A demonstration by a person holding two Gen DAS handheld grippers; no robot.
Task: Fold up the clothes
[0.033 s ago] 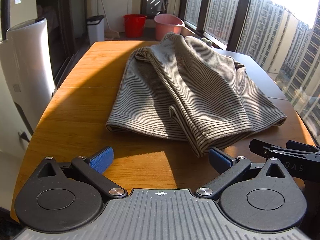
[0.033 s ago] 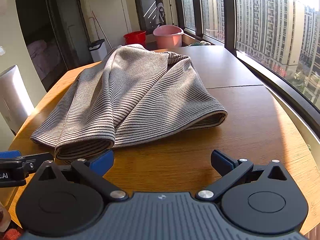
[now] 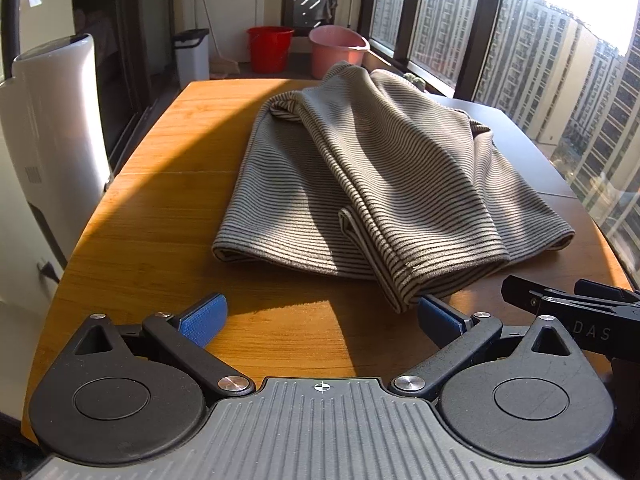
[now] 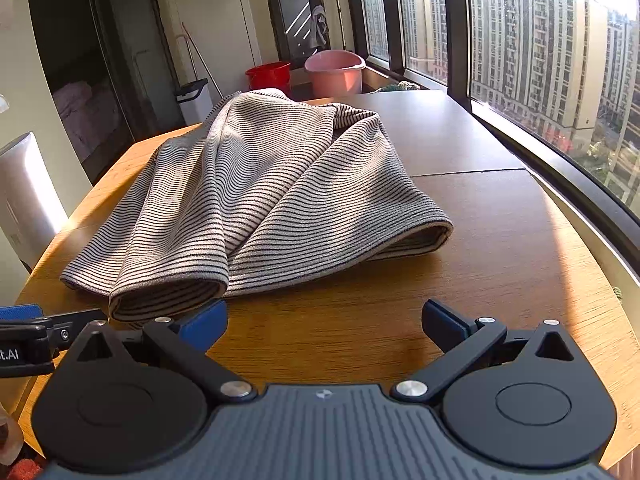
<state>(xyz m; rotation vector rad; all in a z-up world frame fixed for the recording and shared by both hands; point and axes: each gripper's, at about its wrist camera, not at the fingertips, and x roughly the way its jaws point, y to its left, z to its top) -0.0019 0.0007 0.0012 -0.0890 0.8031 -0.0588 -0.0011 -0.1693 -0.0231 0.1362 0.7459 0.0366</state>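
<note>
A grey striped garment [image 3: 380, 184] lies loosely folded on the wooden table [image 3: 168, 216]; it also shows in the right wrist view [image 4: 260, 200]. My left gripper [image 3: 320, 316] is open and empty, just short of the garment's near hem; its right pad [image 3: 438, 314] almost touches a fold corner. My right gripper [image 4: 324, 320] is open and empty, near the front hem; its left pad [image 4: 204, 322] sits by the rolled fold. Each gripper's fingers show at the edge of the other's view.
A white appliance [image 3: 52, 128] stands left of the table. A red bucket [image 3: 269, 48], a pink basin [image 3: 338, 52] and a white bin [image 3: 193, 58] stand on the floor beyond the table. Windows run along the right side.
</note>
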